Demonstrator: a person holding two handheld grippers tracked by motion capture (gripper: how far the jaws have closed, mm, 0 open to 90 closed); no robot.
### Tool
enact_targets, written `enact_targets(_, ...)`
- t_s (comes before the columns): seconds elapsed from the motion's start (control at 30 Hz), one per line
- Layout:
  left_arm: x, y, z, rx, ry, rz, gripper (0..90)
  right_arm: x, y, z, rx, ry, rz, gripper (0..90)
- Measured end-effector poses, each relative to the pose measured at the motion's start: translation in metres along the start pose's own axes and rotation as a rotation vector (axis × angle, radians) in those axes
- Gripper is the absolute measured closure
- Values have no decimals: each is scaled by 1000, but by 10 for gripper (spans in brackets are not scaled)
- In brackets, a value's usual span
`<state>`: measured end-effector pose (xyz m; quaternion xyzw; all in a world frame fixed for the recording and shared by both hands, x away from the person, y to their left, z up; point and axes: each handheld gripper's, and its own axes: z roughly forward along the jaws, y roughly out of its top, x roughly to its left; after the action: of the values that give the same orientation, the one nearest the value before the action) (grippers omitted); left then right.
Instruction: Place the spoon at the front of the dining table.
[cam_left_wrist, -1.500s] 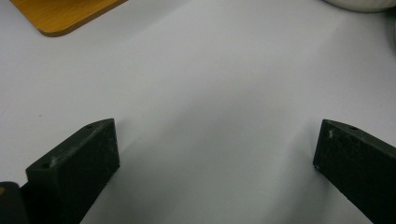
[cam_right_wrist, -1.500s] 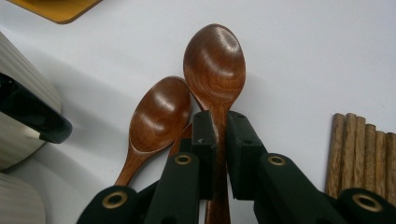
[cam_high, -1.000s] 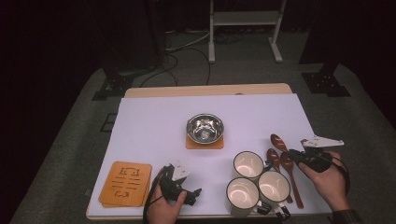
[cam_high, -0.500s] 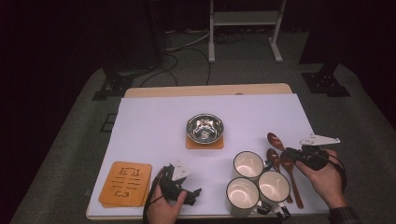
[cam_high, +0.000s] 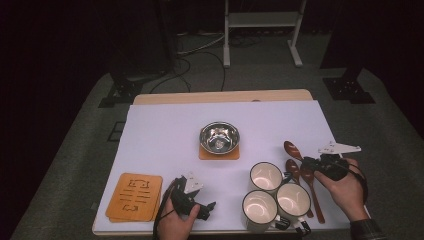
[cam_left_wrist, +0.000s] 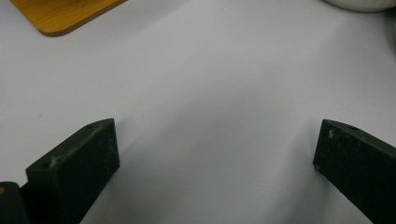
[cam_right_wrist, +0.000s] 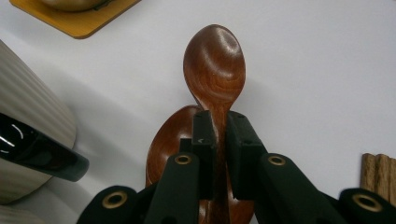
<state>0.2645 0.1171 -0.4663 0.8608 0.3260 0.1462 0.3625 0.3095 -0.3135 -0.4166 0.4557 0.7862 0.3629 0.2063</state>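
My right gripper (cam_high: 309, 161) is shut on the handle of a dark wooden spoon (cam_high: 292, 148), whose bowl points away to the far left over the white table cover. In the right gripper view the two jaws pinch the spoon (cam_right_wrist: 215, 60) just below its bowl, at the right gripper (cam_right_wrist: 219, 135). A second wooden spoon (cam_right_wrist: 170, 140) lies right underneath. My left gripper (cam_high: 206, 208) rests near the front edge with its jaws wide apart. In the left gripper view, the left gripper (cam_left_wrist: 217, 135) has only bare cover between its jaws.
A steel bowl (cam_high: 219, 137) sits on a wooden coaster (cam_high: 218, 153) mid-table. Three white mugs (cam_high: 266, 176) (cam_high: 259, 206) (cam_high: 292, 197) cluster front right, beside two more lying spoons (cam_high: 312, 192). A stack of orange coasters (cam_high: 135, 196) lies front left.
My right gripper has shifted slightly to the left with the spoon in it. The left gripper has stayed where it was.
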Motion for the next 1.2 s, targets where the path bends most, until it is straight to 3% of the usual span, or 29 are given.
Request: enact_targets(1.2, 0, 0, 0, 2, 0, 3, 0, 2, 8, 5, -11, 29, -19, 817)
